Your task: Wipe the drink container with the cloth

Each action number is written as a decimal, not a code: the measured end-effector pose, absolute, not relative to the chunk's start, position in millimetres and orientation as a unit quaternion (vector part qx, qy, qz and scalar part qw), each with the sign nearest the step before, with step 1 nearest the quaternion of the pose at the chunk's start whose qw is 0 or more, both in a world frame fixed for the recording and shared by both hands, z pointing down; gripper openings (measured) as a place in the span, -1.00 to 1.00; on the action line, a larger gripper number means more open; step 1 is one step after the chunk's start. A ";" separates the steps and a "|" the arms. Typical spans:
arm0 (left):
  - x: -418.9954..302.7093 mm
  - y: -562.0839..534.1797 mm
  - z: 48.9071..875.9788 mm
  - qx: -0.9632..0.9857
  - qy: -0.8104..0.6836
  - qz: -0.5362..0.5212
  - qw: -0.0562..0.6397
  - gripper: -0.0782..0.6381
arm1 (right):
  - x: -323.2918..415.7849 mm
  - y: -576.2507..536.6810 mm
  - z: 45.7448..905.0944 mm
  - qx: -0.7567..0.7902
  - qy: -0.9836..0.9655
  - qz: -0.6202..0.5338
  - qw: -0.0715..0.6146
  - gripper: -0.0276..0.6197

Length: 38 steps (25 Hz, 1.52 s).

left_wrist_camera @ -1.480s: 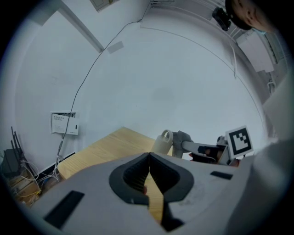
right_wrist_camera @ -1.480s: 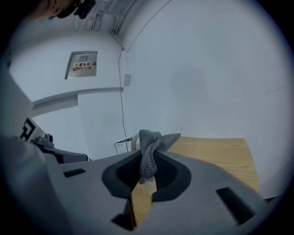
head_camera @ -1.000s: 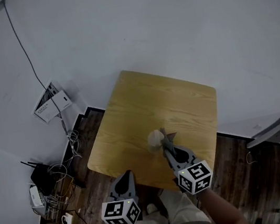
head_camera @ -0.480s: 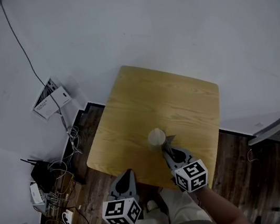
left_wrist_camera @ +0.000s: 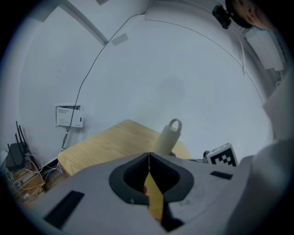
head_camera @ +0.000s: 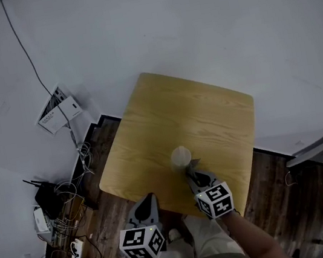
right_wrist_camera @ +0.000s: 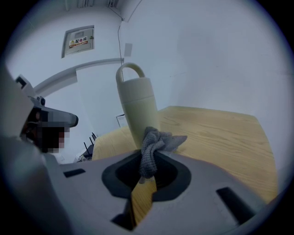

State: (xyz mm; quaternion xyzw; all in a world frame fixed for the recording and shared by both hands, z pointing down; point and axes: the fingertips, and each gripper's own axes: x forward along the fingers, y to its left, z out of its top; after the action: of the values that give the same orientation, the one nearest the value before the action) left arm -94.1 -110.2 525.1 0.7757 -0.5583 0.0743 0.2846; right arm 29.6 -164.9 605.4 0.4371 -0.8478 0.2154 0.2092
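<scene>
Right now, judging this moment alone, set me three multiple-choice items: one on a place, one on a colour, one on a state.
1. Where does the drink container stand? A on the wooden table; B inside a box; C on a chair.
2. What colour is the cloth? A red; B grey; C yellow.
3. How is the left gripper? A shut, empty; B shut on the cloth; C wide open.
Key: 1 A, it stands upright on the table. 2 B, the grey knit is pinched in the right gripper. 3 A, its jaws meet with nothing between them.
</scene>
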 end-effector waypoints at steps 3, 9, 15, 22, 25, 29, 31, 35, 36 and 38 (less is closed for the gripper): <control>-93.6 -109.0 525.9 0.775 -0.558 0.076 0.286 -0.78 | 29.3 -163.7 615.3 0.434 -0.844 0.220 0.226 -0.83; -93.6 -106.0 529.0 0.772 -0.560 0.080 0.289 -0.78 | 30.1 -161.8 631.6 0.433 -0.836 0.228 0.248 -0.83; -91.4 -102.7 528.4 0.773 -0.559 0.082 0.289 -0.77 | 32.6 -160.2 637.3 0.436 -0.832 0.232 0.252 -0.83; -88.2 -97.9 523.5 0.779 -0.553 0.076 0.284 -0.77 | 41.0 -153.2 616.7 0.454 -0.832 0.229 0.224 -0.83; -85.1 -93.9 518.9 0.786 -0.546 0.069 0.282 -0.77 | 47.7 -147.0 596.4 0.465 -0.833 0.221 0.201 -0.83; -80.5 -87.4 511.9 0.793 -0.538 0.062 0.279 -0.77 | 52.0 -136.0 562.2 0.470 -0.842 0.196 0.176 -0.82; -78.1 -84.3 507.6 0.797 -0.533 0.059 0.277 -0.77 | 51.0 -130.3 543.2 0.468 -0.850 0.179 0.165 -0.83; -74.1 -79.4 497.5 0.807 -0.522 0.053 0.271 -0.77 | 45.0 -118.9 507.1 0.459 -0.864 0.153 0.138 -0.82; -73.4 -78.1 494.3 0.810 -0.518 0.049 0.271 -0.77 | 42.9 -115.9 499.1 0.456 -0.868 0.149 0.132 -0.83; -71.8 -75.3 486.4 0.815 -0.508 0.035 0.277 -0.77 | 38.7 -109.9 484.5 0.450 -0.874 0.139 0.121 -0.83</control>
State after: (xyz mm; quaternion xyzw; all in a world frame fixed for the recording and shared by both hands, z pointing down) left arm -71.8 -75.3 486.4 0.8149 -0.5081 0.0348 0.2765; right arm 38.7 -109.9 484.5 0.4504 -0.8736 0.1392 0.1212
